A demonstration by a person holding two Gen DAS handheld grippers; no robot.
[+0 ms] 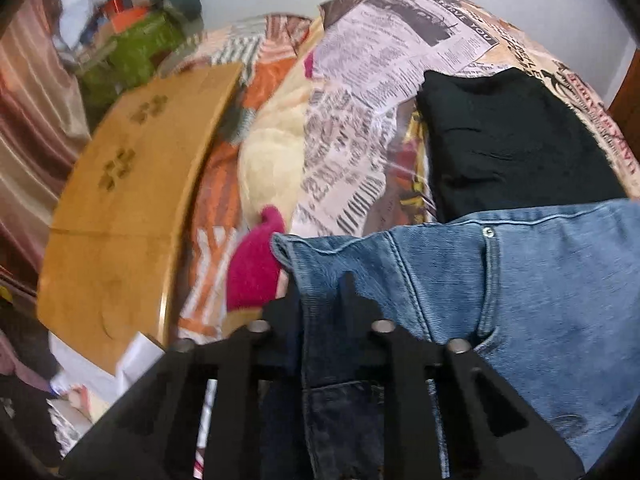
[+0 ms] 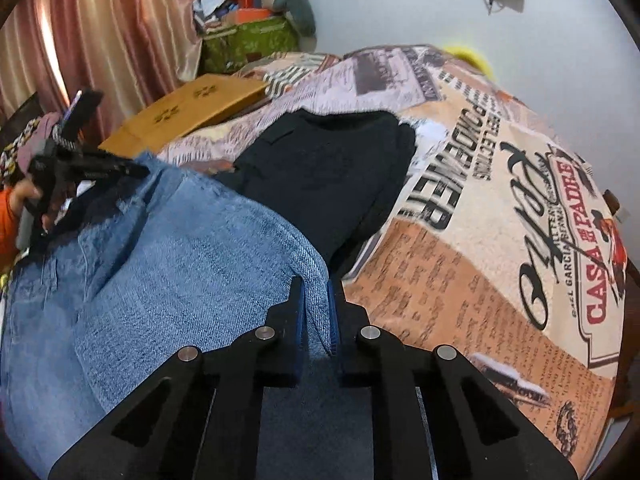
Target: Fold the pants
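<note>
Light blue jeans (image 1: 520,300) hang stretched between my two grippers above the bed. My left gripper (image 1: 322,292) is shut on the jeans' waistband edge near the rivet and pocket. My right gripper (image 2: 318,300) is shut on the opposite edge of the jeans (image 2: 168,280). The left gripper (image 2: 120,168) also shows in the right wrist view at the far left, clamped on the denim. A folded black garment (image 1: 512,144) lies on the bed just beyond the jeans; it also shows in the right wrist view (image 2: 328,176).
The bed is covered with a newspaper-print blanket (image 2: 500,240). A flat wooden board (image 1: 128,208) lies at the bed's left side. A pink-and-cream plush item (image 1: 256,256) sits beside it. Curtains (image 2: 100,32) and a cluttered green box (image 2: 248,40) stand behind.
</note>
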